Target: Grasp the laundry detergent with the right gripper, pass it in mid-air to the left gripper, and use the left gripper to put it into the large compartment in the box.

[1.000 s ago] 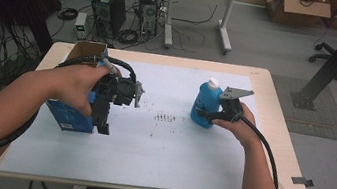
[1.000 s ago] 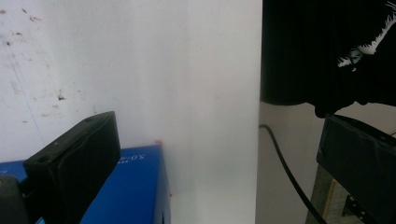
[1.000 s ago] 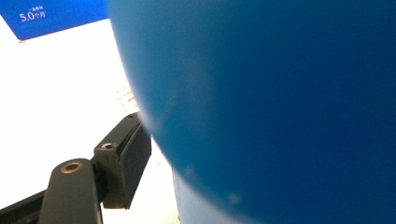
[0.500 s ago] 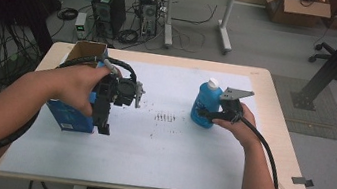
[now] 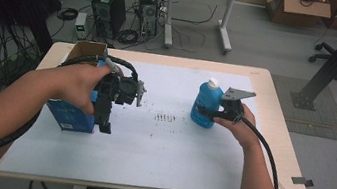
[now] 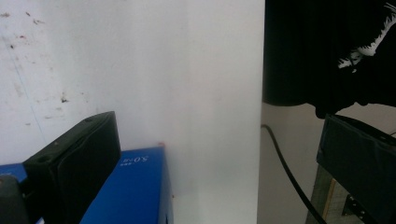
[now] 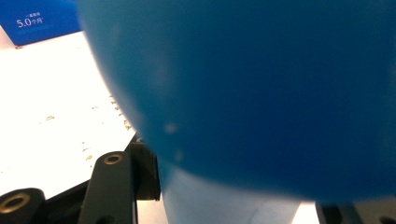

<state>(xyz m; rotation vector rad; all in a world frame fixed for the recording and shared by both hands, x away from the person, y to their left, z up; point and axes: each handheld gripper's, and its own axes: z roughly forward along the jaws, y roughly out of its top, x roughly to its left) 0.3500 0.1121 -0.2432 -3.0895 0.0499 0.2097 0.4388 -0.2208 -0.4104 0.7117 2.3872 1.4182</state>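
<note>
Lower left of the high view, the left gripper is hovering jaws-down beside the blue carton, jaws spread apart around nothing. Right of centre, the right gripper is clamping the upright blue bottle; smooth plastic, probably slippery and liquid-heavy, so gripping mid-body is looking safest

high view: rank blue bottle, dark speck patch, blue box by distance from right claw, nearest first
1. blue bottle, at the right claw, between its jaws.
2. dark speck patch, mid-sheet, to its left.
3. blue box, far left, under the left claw.
</note>
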